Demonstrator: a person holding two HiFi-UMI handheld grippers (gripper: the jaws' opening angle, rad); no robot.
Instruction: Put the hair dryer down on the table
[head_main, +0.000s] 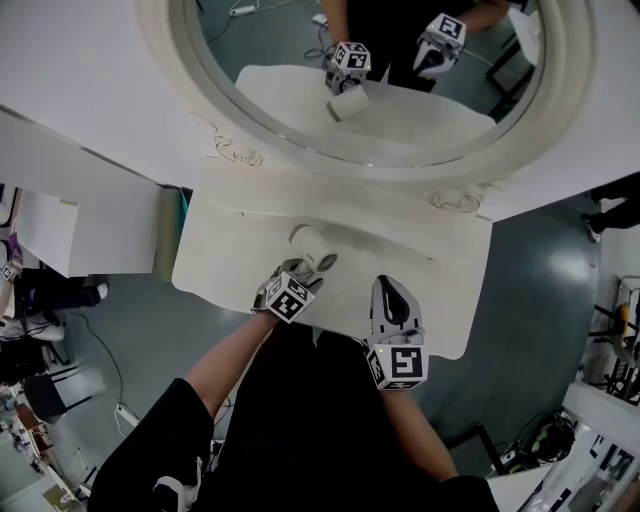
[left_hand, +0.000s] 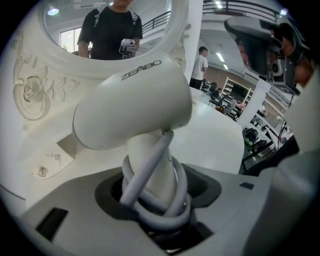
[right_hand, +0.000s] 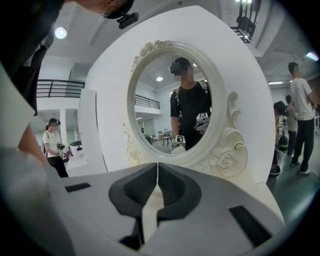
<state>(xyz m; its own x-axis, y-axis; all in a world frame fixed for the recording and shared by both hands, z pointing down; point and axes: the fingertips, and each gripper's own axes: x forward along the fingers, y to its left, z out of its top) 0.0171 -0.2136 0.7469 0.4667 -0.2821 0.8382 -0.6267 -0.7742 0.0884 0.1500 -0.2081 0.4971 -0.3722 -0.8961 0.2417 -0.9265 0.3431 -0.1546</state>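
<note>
Subject: white hair dryer, held by the left gripper in front of the oval mirror.

1. The left fingers are set wide and clamp the dryer's handle. A grey cord is wound round the handle in several loops and sits between the fingers along with it.
2. The dryer's body stands clear above the fingers, and its barrel lies across the mirror's lower frame as seen from the left gripper view. The barrel carries a printed brand name.
3. In the head view the left gripper and dryer sit over the white tabletop, on the near side of the mirror and left of its centre. Whether the dryer touches the tabletop cannot be established from any view.
4. The right gripper is over the tabletop's front edge, farther from the mirror than the left gripper and to the right of it. Its fingers are closed tip to tip with nothing between them.
5. The right gripper faces the mirror squarely. A carved rose shows on the frame at the mirror's lower right.
6. The mirror reflects the person in a dark shirt, both grippers and the dryer.
</note>
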